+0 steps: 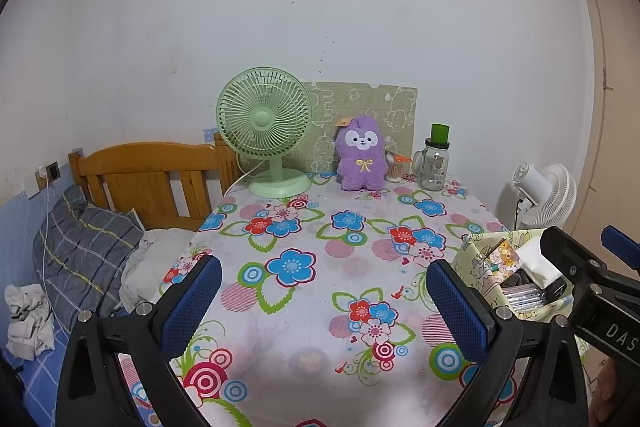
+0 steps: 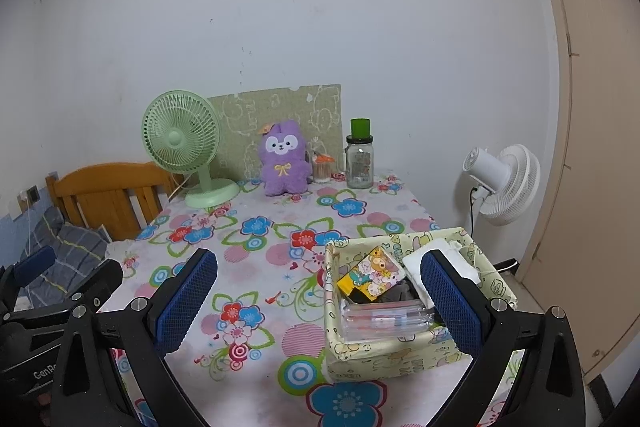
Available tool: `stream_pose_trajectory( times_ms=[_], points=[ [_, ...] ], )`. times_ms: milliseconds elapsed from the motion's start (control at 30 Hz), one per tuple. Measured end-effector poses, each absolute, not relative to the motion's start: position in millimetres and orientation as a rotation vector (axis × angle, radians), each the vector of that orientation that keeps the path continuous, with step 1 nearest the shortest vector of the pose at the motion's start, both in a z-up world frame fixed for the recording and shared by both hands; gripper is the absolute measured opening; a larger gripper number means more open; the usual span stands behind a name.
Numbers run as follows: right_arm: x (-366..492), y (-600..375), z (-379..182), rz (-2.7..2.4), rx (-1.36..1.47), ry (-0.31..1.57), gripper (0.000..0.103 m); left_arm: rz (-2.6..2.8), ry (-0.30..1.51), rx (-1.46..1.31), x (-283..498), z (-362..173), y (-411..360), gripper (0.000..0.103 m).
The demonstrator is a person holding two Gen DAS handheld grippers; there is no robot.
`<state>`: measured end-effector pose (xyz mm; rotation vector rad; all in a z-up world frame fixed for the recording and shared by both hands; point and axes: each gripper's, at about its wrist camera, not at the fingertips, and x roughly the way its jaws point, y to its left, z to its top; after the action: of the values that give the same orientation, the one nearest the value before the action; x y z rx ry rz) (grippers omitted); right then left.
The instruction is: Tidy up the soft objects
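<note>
1. The left gripper (image 1: 324,301) hangs over the flowered table (image 1: 316,227), fingers spread wide, gripping nothing.
2. The right gripper (image 2: 320,297) is likewise spread apart and empty, its right finger (image 2: 450,303) in front of the basket (image 2: 384,351).
3. The purple plush toy (image 1: 361,155) sits upright at 12 o'clock on the table, between the green fan (image 1: 266,125) at 11 o'clock and the glass jar (image 1: 434,163) at 1 o'clock.

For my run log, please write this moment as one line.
left gripper: open, empty | right gripper: open, empty | purple plush toy: upright at table back, untouched | fabric box: near right, filled
</note>
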<state>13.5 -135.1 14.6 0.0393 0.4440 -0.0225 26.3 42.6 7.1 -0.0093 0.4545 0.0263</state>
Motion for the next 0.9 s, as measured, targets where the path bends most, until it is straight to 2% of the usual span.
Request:
stream_pose_trajectory(
  times_ms=[900],
  points=[
    [15.4,-135.7,11.9,-0.019,0.046,0.454,0.103,0.026,0.451,-0.008,28.1,5.7,41.2,0.103]
  ],
)
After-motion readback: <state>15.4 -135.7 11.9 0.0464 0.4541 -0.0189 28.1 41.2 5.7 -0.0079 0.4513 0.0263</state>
